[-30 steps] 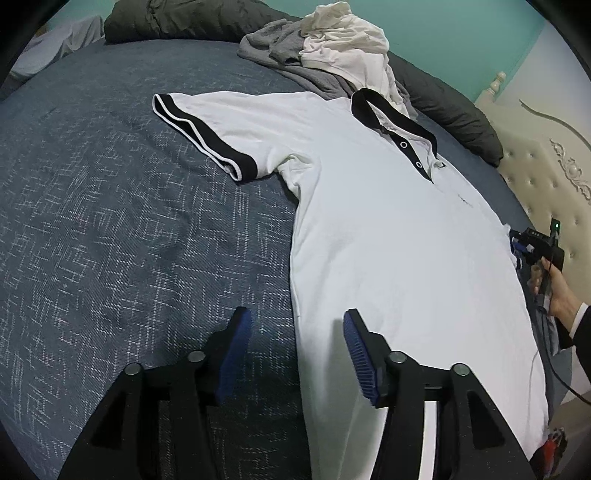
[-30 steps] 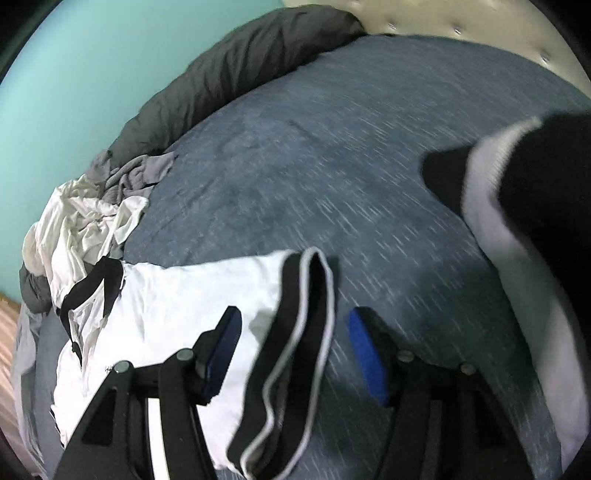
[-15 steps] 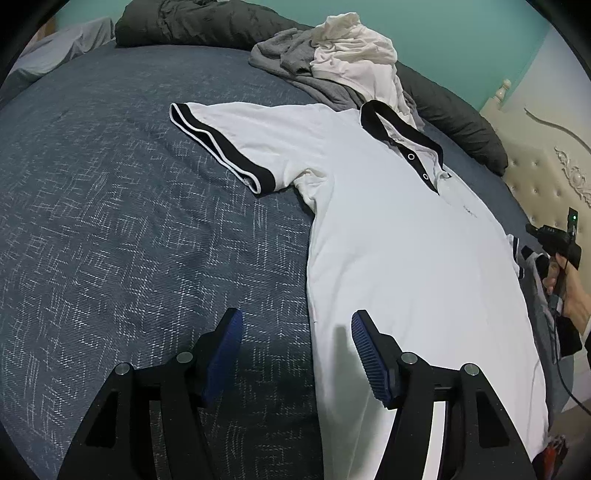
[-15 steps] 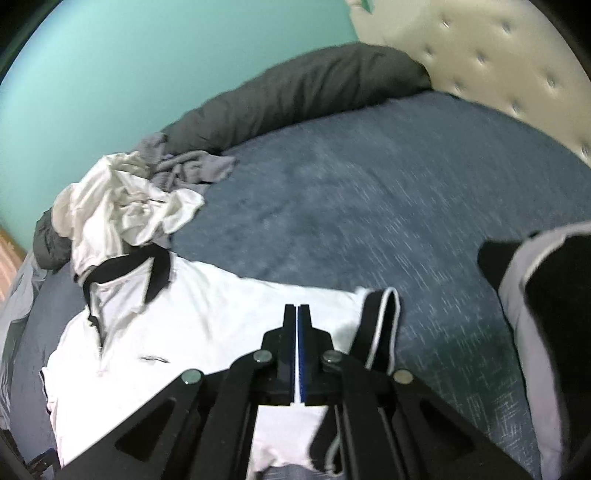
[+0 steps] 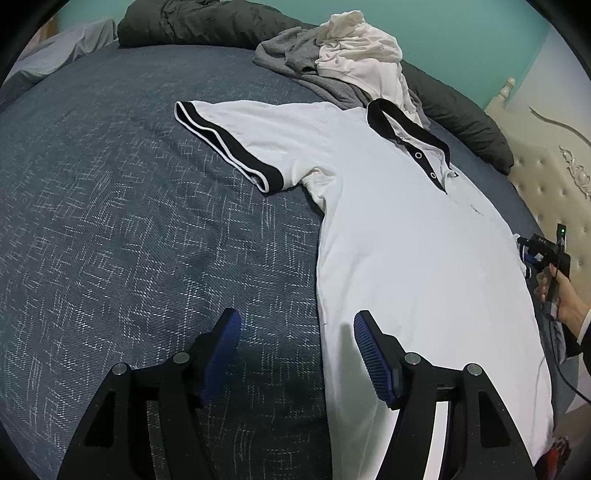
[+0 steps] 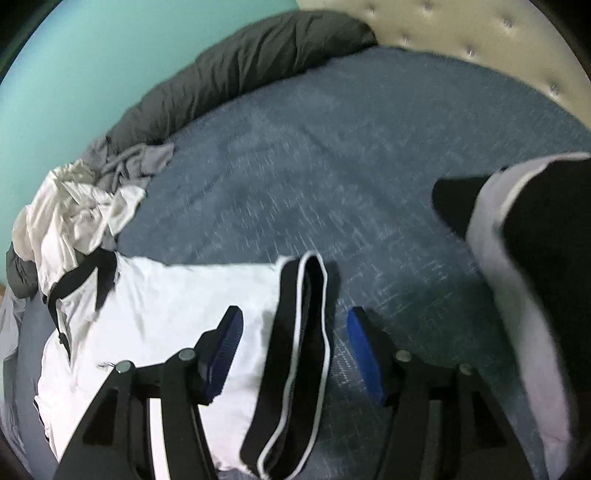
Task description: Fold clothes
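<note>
The polo shirt [image 5: 413, 236] lies face up and spread flat on the bed [image 5: 129, 240], its hem toward the near edge and its black collar [image 5: 406, 129] toward the far side. Your left gripper [image 5: 297, 354] hangs over the shirt's side seam near the hem, fingers apart, one over bare bedcover and one over white cloth, gripping nothing. Your right gripper [image 6: 293, 354] straddles the black-banded sleeve cuff [image 6: 295, 354]; its jaws are opening, the cuff lies between them and the pads do not press it.

Expect thin, soft knit: light, limp, quick to wrinkle and likely to drag on the woven cover. Take it by doubled edges, I'd say, the cuff band and the hem or side seam, where the cloth is thickest and a pinch won't slip.

Past the collar, a heap of grey and white clothes [image 5: 340, 59] sits against the dark rolled duvet [image 5: 207, 22] along the far edge. No baskets or bins show.
</note>
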